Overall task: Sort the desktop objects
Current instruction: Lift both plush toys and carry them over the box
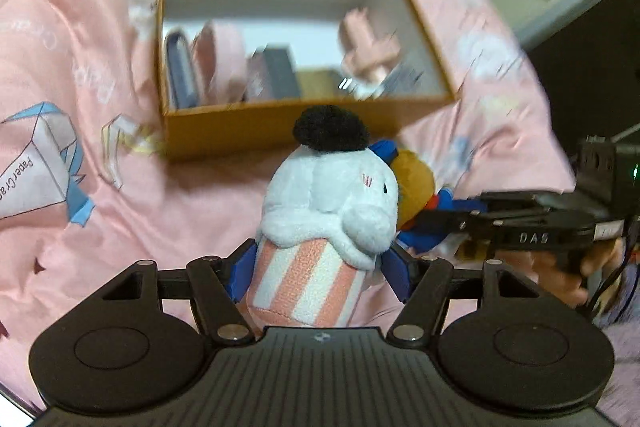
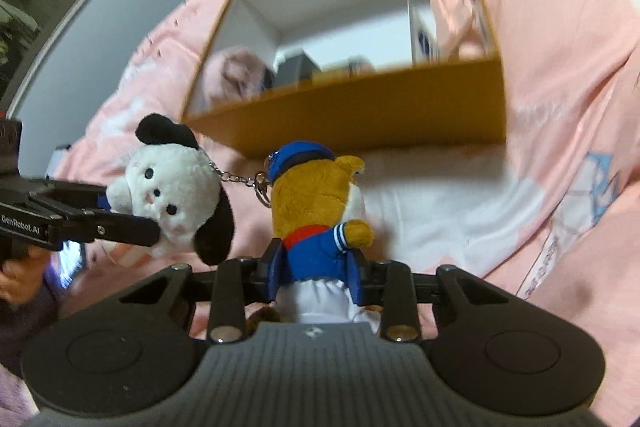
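Left wrist view: your left gripper [image 1: 320, 269] is clamped on the striped base of the white puppy plush [image 1: 328, 203], held low so its long axis stands upright, black beret toward the cardboard box [image 1: 280, 125] just beyond.

Right wrist view: your right gripper [image 2: 316, 275] grips the brown bear plush [image 2: 316, 211] at its blue jacket; upright, cap toward the box, a keychain [image 2: 240, 179] between the toys.
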The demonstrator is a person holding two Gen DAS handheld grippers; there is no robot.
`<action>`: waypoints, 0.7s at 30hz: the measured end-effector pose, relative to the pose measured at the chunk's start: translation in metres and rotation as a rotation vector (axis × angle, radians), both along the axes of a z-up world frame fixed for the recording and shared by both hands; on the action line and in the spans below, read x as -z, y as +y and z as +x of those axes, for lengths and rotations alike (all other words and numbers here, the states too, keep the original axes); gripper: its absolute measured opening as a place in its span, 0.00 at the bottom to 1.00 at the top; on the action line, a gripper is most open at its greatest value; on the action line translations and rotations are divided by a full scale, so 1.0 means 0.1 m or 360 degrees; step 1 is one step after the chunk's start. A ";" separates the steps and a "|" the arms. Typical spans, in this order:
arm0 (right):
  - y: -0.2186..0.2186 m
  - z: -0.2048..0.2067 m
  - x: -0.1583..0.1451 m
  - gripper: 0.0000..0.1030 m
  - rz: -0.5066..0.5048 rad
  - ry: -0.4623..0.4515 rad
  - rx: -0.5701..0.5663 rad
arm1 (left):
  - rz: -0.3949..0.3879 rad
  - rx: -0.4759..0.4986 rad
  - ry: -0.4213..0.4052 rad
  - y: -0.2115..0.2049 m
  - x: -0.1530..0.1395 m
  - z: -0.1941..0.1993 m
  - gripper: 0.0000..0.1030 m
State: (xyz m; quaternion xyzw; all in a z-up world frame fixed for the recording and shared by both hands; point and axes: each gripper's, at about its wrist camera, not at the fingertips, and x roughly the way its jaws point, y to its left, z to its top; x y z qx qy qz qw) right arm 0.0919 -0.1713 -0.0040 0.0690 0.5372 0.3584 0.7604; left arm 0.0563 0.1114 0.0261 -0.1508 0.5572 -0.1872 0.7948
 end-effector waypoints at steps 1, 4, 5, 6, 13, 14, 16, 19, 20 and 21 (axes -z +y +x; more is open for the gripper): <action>-0.02 -0.02 -0.09 0.33 0.0017 -0.0033 0.0009 | -0.0029 -0.0022 -0.0042 -0.05 -0.06 -0.01 0.74; -0.05 -0.03 -0.39 0.33 0.0082 -0.0138 0.0038 | -0.0092 -0.0079 -0.0175 -0.14 -0.18 -0.02 0.74; -0.06 -0.02 -0.49 0.33 0.0098 -0.0179 0.0053 | -0.0104 -0.0101 -0.0220 -0.15 -0.24 0.01 0.74; -0.07 -0.01 -0.58 0.33 0.0107 -0.0221 0.0065 | -0.0109 -0.0114 -0.0259 -0.18 -0.30 0.03 0.74; 0.05 0.32 -1.11 0.33 0.0139 -0.0464 0.0168 | -0.0183 -0.0301 -0.0517 -0.14 -0.65 0.47 0.74; 0.07 0.39 -1.15 0.33 0.0147 -0.0478 0.0187 | -0.0198 -0.0342 -0.0526 -0.12 -0.67 0.55 0.74; 0.11 0.53 -1.21 0.33 0.0168 -0.0505 0.0222 | -0.0222 -0.0430 -0.0531 -0.08 -0.64 0.73 0.74; 0.23 0.80 -1.20 0.33 0.0165 -0.0503 0.0287 | -0.0241 -0.0533 -0.0492 -0.05 -0.50 1.02 0.74; 0.28 0.90 -1.17 0.33 0.0149 -0.0491 0.0308 | -0.0252 -0.0562 -0.0471 -0.05 -0.44 1.11 0.74; 0.33 0.99 -1.12 0.33 0.0131 -0.0471 0.0323 | -0.0270 -0.0594 -0.0445 -0.05 -0.36 1.20 0.74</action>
